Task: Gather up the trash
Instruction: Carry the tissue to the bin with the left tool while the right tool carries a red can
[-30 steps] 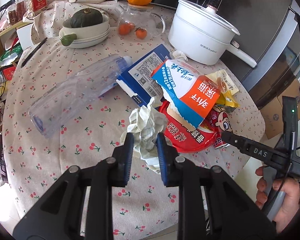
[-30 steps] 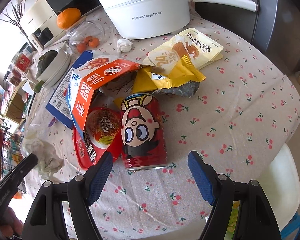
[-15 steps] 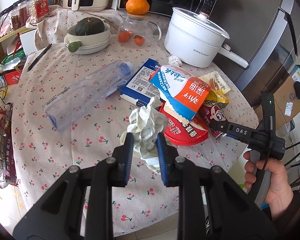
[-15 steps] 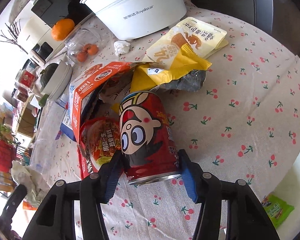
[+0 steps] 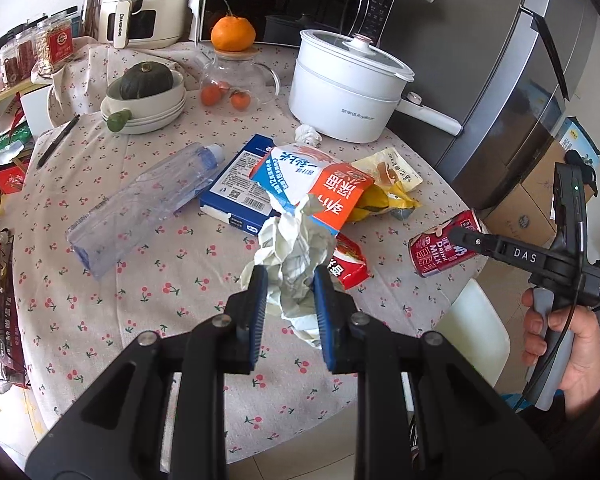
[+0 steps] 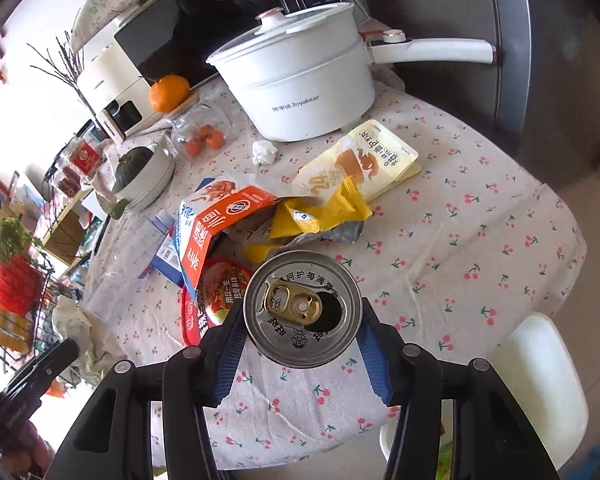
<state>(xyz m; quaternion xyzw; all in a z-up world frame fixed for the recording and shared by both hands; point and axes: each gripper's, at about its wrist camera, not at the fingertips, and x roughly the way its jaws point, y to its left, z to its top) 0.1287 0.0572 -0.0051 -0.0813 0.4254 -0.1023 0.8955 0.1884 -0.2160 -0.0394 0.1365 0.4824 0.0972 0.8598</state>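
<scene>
The left gripper (image 5: 287, 304) pinches crumpled paper (image 5: 296, 256) above the tabletop (image 5: 148, 280); its view shows the red can's (image 5: 446, 249) side. The right gripper (image 6: 300, 344), just closed, clamps that can, its view showing only the opened top (image 6: 303, 309).

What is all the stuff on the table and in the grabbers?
crumpled paper: 1, white, in left gripper
milk can: 1, red, in right gripper
plastic bottle: 1, clear, lying on tablecloth
blue box: 1, under snack bags
snack bags: several, orange, white, yellow, piled mid-table
noodle lid: 1, red, beside the can
pot: 1, white, far side
orange: 1, on glass teapot
squash: 1, green, in bowl
left gripper: black, blue pads
right gripper: black, blue pads
</scene>
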